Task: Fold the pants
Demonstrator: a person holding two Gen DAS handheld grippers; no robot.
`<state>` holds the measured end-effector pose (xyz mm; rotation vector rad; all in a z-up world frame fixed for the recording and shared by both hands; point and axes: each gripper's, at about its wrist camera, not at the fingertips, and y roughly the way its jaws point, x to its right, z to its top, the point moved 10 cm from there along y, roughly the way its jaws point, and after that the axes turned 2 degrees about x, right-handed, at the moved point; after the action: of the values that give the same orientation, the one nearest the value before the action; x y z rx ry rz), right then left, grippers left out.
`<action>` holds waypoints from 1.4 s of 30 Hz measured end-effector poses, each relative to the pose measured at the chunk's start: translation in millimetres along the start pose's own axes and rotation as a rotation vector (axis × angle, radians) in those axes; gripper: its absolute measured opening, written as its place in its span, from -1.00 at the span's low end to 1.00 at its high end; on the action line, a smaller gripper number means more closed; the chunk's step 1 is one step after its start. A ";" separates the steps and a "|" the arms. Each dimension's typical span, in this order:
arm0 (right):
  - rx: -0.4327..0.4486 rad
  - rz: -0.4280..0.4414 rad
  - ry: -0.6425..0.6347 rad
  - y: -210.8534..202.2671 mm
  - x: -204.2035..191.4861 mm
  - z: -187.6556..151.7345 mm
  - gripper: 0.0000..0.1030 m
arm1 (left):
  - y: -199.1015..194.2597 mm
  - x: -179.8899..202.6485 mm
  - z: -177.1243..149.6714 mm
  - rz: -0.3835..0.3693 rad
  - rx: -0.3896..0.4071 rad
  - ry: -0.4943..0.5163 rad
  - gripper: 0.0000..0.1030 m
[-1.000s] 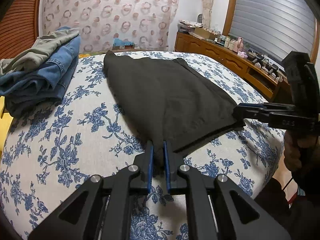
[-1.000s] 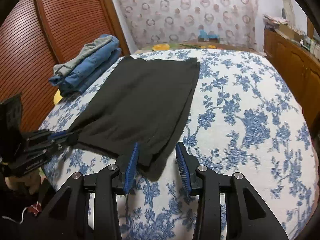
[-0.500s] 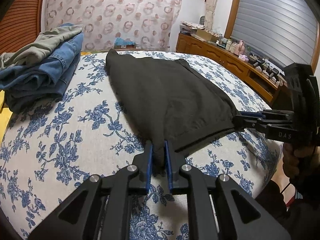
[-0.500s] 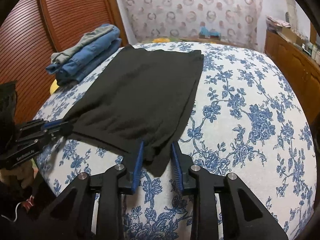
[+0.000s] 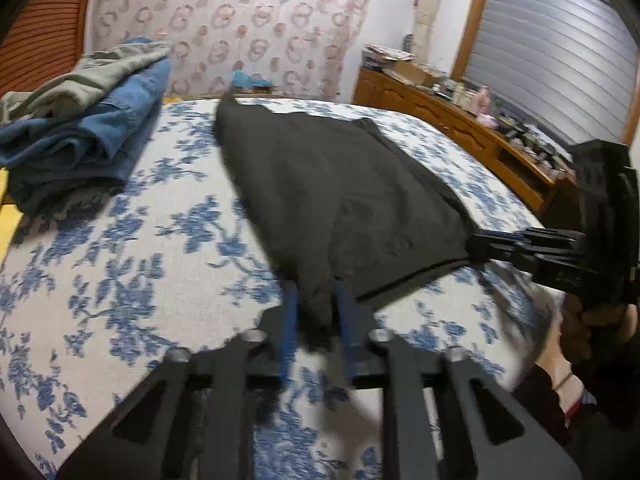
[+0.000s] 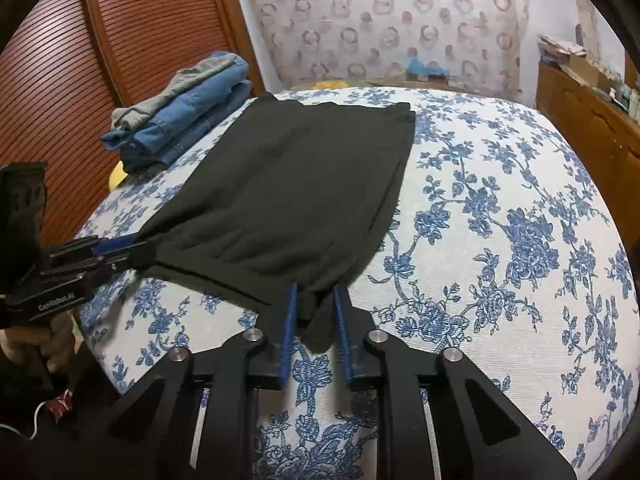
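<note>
Black pants (image 5: 340,184) (image 6: 296,184), folded into a broad panel, lie flat on the flowered bed (image 5: 120,260) (image 6: 500,200). My left gripper (image 5: 314,292) is shut on their near left corner, and dark cloth bunches between its blue pads. It also shows at the left edge of the right wrist view as the left gripper (image 6: 140,246). My right gripper (image 6: 314,292) is closing its jaws on the near right corner, with the cloth pinched between the pads. The left wrist view shows this right gripper (image 5: 476,246) from the side, held by a hand.
A stack of folded jeans and grey-green trousers (image 5: 80,136) (image 6: 184,112) sits at the bed's far left. A cluttered wooden dresser (image 5: 460,128) (image 6: 592,120) runs along the right. A slatted wooden door (image 6: 60,60) stands behind the stack.
The right gripper's jaws have come together from wide apart onto the pants' near right corner. The left gripper keeps its grip on the other corner.
</note>
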<state>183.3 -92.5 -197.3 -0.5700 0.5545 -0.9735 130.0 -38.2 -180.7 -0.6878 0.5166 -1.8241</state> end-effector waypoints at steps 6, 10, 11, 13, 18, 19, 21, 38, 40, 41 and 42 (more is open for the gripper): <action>-0.001 0.021 0.010 -0.7 0.0 -0.1 -0.80 | -1.9 3.3 2.5 0.011 0.001 0.024 -0.81; 0.008 0.028 0.012 -4.2 -0.8 1.3 -0.84 | -7.2 5.6 6.6 -0.002 0.013 0.021 -0.82; 0.014 0.033 0.014 -6.7 -1.3 2.2 -0.84 | -8.7 6.9 8.6 -0.004 0.018 0.023 -0.82; 0.021 0.039 0.015 -10.2 -1.9 3.0 -0.85 | -12.0 8.3 12.5 -0.008 0.030 0.030 -0.82; 0.033 0.046 0.015 -17.8 -5.0 4.2 -0.85 | -19.2 7.3 18.5 -0.014 0.048 0.033 -0.82; 0.036 0.049 0.015 -19.5 -6.5 4.8 -0.85 | -21.3 7.0 20.0 -0.015 0.053 0.035 -0.82; 0.043 0.055 0.014 -22.3 -8.7 6.7 -0.85 | -25.2 8.6 23.7 -0.017 0.063 0.047 -0.84; 0.160 0.082 -0.043 -78.9 -33.8 52.4 -0.88 | -88.2 21.0 81.0 -0.044 0.224 0.081 -0.85; 0.174 0.083 -0.052 -86.7 -36.7 56.6 -0.88 | -94.1 25.0 85.1 -0.047 0.235 0.096 -0.86; 0.178 0.082 -0.058 -89.8 -37.8 57.7 -0.88 | -96.8 28.2 86.7 -0.045 0.240 0.108 -0.86; 0.183 0.078 -0.067 -93.7 -39.4 58.9 -0.89 | -100.3 31.3 88.9 -0.041 0.249 0.122 -0.86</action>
<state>148.5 -88.0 -85.2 -0.4134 0.4196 -0.9168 112.2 -36.0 -44.2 -0.4224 0.3478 -1.9364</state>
